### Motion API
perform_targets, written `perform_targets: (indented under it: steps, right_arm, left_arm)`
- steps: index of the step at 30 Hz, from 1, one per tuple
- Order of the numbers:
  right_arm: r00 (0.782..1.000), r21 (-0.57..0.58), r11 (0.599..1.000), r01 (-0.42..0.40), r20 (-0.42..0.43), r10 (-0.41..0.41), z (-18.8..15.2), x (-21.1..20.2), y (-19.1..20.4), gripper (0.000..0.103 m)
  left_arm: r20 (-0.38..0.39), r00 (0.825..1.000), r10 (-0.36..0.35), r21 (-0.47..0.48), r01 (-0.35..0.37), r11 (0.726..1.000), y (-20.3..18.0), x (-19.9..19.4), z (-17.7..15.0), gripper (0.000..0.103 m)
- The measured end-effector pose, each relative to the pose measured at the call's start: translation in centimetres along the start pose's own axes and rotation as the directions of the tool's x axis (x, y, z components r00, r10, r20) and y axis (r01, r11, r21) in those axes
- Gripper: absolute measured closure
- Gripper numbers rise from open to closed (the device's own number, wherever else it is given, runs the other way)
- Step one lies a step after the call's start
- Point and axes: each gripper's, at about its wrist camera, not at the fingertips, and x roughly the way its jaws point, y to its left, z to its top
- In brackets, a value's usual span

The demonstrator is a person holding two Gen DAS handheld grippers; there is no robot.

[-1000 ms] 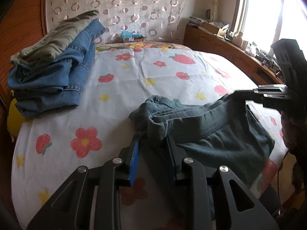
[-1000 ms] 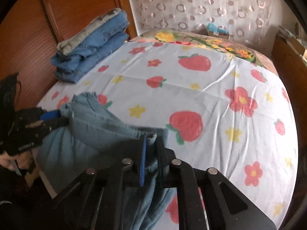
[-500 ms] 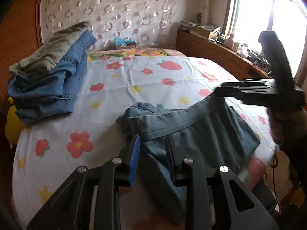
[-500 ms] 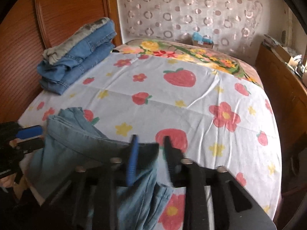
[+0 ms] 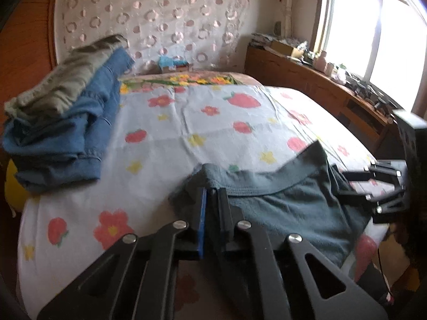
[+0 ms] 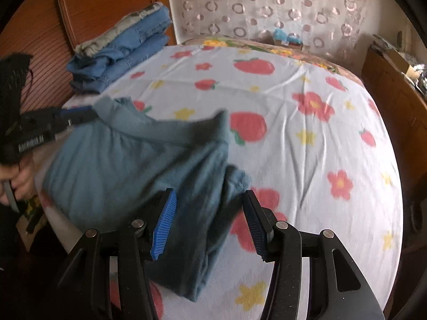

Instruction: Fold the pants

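The grey-blue pants (image 5: 288, 208) lie at the near edge of the bed, waistband toward the headboard, legs hanging over the edge. My left gripper (image 5: 212, 190) is shut on the left corner of the waistband. It also shows in the right wrist view (image 6: 77, 114), pinching that corner. My right gripper (image 6: 208, 208) is open, its blue pads wide apart above the right side of the pants (image 6: 149, 165), holding nothing. It shows at the right of the left wrist view (image 5: 344, 184), beside the waistband.
A stack of folded jeans and a khaki garment (image 5: 66, 122) sits at the bed's far left by the wooden wall. The flowered sheet (image 6: 307, 138) stretches to the headboard. A wooden cabinet (image 5: 333, 93) with clutter runs along the right under the window.
My left gripper opened about half a second ago and is now shut on the waistband corner. My right gripper has let go of the waistband and opened wide.
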Motion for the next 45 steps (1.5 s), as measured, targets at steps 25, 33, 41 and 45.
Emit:
perform_targets:
  steps: [25,33,41,45]
  right_arm:
    - [0.996,0.052,0.997,-0.061,0.068,0.058,-5.2,-4.1,1.1,0.057]
    - [0.995,0.039,0.997,-0.071,0.071,0.068,-5.5,-4.2,1.1,0.095]
    - [0.994,0.065,0.998,-0.027,0.105,0.020,-5.6,-5.1,0.6,0.097]
    - [0.995,0.068,0.997,-0.038,0.094,0.032,-5.8,-4.8,0.7,0.097]
  left_arm:
    - [-0.074,0.996,-0.043,0.049,0.047,0.998,-3.0,-3.0,-5.0,0.076]
    - [-0.088,0.996,-0.033,0.039,0.036,0.999,-2.8,-2.2,-5.7,0.074]
    - [-0.077,0.996,-0.035,0.036,0.038,0.999,-2.5,-2.2,-5.9,0.070]
    - [-0.072,0.997,-0.027,0.032,0.029,0.999,-2.5,-2.2,-6.0,0.068]
